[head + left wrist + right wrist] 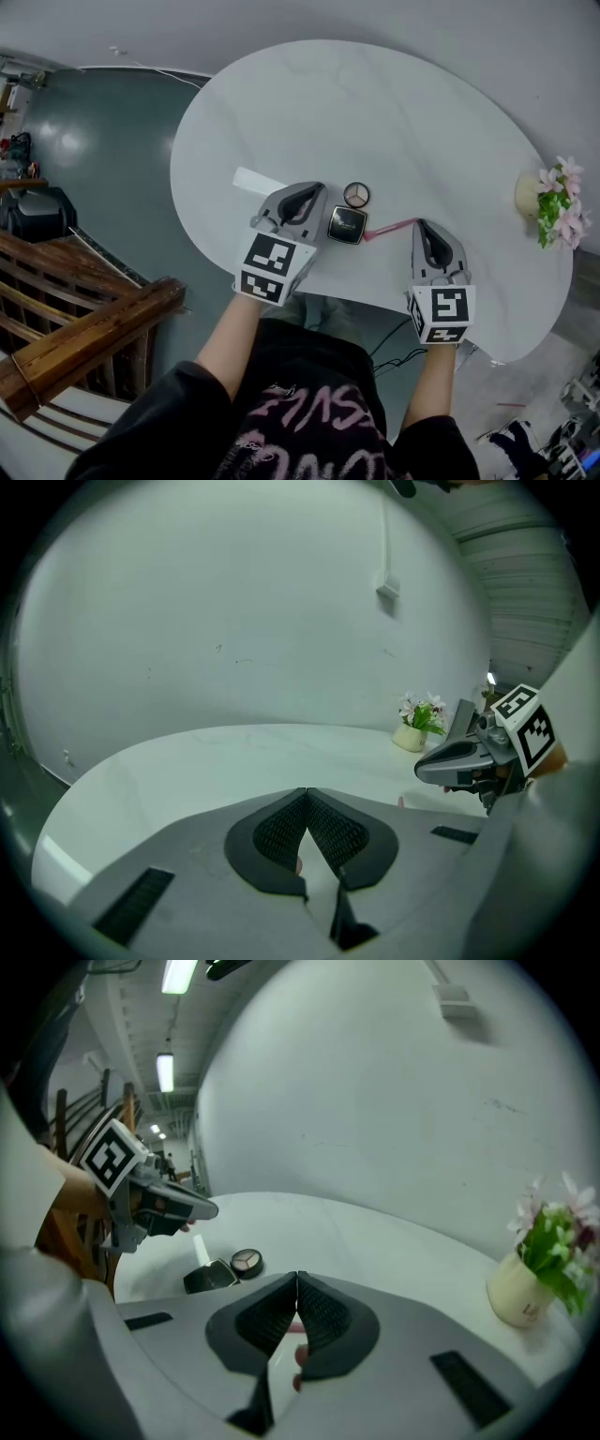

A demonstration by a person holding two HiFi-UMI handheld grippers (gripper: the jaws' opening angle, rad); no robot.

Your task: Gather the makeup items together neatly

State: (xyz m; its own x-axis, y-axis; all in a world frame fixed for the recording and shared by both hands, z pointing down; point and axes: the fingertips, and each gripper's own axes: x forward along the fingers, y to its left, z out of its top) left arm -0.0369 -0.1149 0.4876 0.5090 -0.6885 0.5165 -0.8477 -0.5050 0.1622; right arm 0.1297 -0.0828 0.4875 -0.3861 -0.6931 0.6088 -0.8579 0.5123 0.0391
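The makeup items (pixel 354 212) sit near the front edge of the white desk (pixel 375 103), between the two grippers. A round compact (pixel 356 195) lies open-faced just behind a square black case (pixel 346 225), the two almost touching. A pink stick (pixel 389 228) runs from the black case's right side to the tip of the right gripper (pixel 421 228). A white strip (pixel 258 180) lies flat to the left, just beyond the left gripper (pixel 312 194).

The left gripper is clenched with its pads meeting at the tip, and it hovers just beside the black case. The right gripper is also clenched, pads together at the tip. A bit of pink shows in the gap behind its pads, but I cannot tell whether the stick is pinched.

A small pot of pink flowers (pixel 555 200) stands well apart at the desk's right end.
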